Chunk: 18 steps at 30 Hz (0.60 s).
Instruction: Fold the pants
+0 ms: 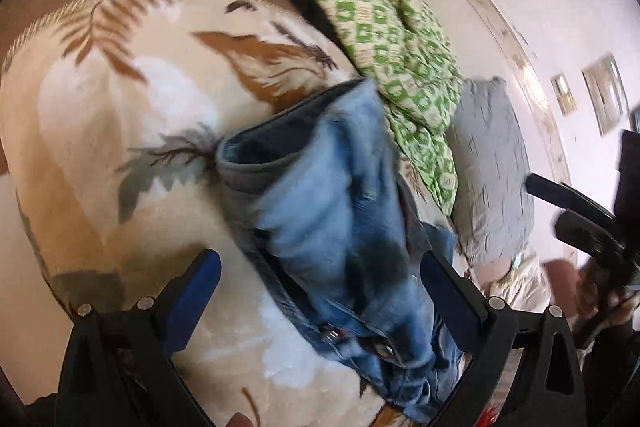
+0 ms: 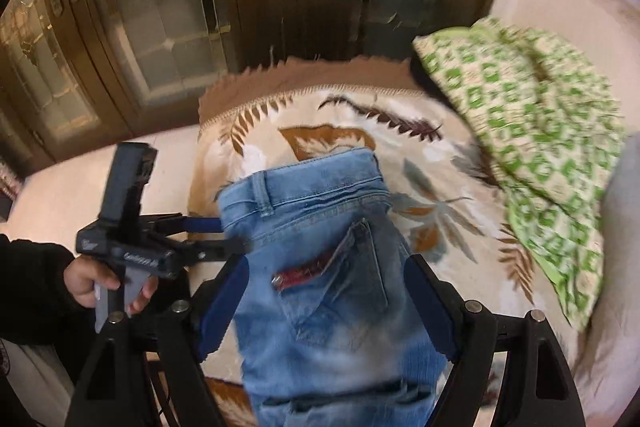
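Light blue jeans (image 1: 332,227) lie bunched in a long strip on a cream blanket with a leaf pattern (image 1: 120,115). In the right wrist view the jeans (image 2: 320,227) show the waistband, a belt loop and a back pocket. My left gripper (image 1: 320,291) is open, its blue-padded fingers either side of the jeans near the button end. My right gripper (image 2: 326,303) is open, straddling the jeans below the pocket. The left gripper also shows in the right wrist view (image 2: 212,239), its fingers at the jeans' left edge by the waistband.
A green and cream patterned pillow (image 1: 392,67) and a grey pillow (image 1: 492,163) lie at the bed's far side by the white wall. A dark wooden wardrobe with glass doors (image 2: 180,7) stands beyond the blanket's fringed end.
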Available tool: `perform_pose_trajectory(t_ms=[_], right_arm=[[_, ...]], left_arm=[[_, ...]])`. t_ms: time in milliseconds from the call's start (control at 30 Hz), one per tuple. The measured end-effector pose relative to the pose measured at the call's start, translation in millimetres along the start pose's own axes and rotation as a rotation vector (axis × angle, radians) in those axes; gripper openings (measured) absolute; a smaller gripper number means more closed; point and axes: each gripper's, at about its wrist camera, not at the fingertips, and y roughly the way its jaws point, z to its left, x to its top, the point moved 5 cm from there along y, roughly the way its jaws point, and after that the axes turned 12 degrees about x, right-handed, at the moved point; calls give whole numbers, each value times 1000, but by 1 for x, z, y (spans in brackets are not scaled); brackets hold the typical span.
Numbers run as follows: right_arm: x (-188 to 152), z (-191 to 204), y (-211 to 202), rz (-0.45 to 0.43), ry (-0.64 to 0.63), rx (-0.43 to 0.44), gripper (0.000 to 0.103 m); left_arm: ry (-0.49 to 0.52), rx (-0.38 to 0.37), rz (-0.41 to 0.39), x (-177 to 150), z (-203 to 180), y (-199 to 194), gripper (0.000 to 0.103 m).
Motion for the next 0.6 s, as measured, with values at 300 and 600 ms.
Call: perform_pose_trajectory(t_ms=[300, 600], right_arm=[[43, -64, 80, 65, 84, 63, 82], [74, -90, 148, 195, 59, 133, 82]], left_arm=[[-17, -27, -43, 8, -2, 14, 101], [-71, -75, -66, 15, -1, 18, 100]])
